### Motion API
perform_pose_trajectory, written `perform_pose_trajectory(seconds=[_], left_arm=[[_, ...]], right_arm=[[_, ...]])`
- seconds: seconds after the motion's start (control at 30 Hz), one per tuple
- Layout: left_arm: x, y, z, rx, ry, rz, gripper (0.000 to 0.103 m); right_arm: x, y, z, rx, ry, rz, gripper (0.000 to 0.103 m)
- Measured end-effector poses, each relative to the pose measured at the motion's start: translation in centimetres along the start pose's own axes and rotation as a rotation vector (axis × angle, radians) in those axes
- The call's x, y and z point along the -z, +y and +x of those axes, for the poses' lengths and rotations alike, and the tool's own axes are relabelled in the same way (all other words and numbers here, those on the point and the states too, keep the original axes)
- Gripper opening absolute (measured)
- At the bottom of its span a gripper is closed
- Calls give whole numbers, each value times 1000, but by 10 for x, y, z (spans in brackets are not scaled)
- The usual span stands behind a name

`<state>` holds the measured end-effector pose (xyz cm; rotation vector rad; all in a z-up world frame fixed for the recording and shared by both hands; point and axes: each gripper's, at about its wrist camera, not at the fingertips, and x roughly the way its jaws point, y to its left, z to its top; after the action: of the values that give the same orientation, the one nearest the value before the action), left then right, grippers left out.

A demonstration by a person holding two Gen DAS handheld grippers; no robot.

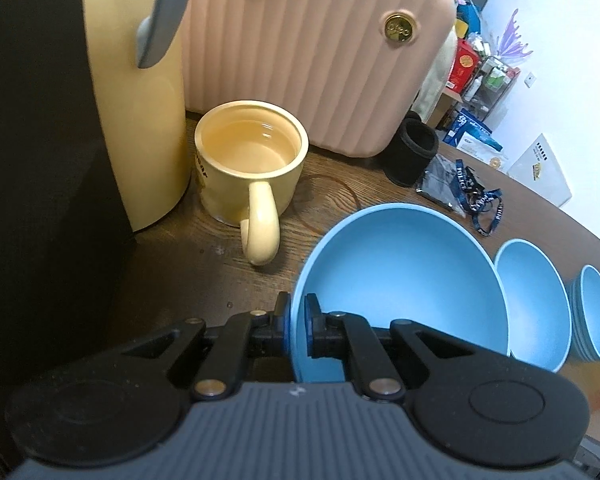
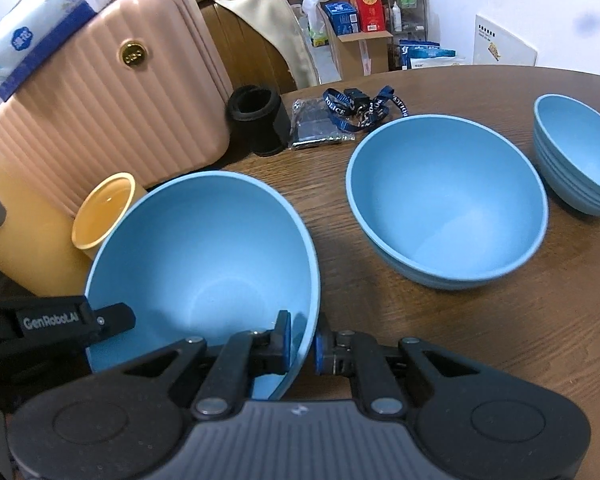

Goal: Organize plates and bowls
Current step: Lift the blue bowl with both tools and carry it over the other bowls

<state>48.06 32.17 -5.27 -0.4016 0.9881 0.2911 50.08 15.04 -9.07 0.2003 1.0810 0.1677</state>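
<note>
I grip the large blue bowl (image 2: 204, 264) by opposite rims, left claw (image 1: 297, 322) and right claw (image 2: 303, 340) both clamped | two-sided hold keeps it level | likely nests into second large bowl (image 2: 446, 200) on tabletop (image 2: 380, 320).

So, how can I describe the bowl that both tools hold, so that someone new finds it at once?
Start at the pink ribbed case at the back of the wooden table; in front of it stands a yellow mug. The blue bowl beside that mug is the one. Unlike the other blue bowl and the small stack, it is tilted and clamped at its rim by the left tool and right tool.
</note>
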Motion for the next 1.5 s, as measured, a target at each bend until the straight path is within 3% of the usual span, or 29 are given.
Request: perform_pose_trajectory(seconds=[0.7,1.5], left_arm=[[43,-21,-58,52,-55,39,8],[102,-97,-94,61,-82,79,8]], right_arm=[[34,-28,-67,3,-76,-8,11],[51,-115,-123,-15,-124,24,11]])
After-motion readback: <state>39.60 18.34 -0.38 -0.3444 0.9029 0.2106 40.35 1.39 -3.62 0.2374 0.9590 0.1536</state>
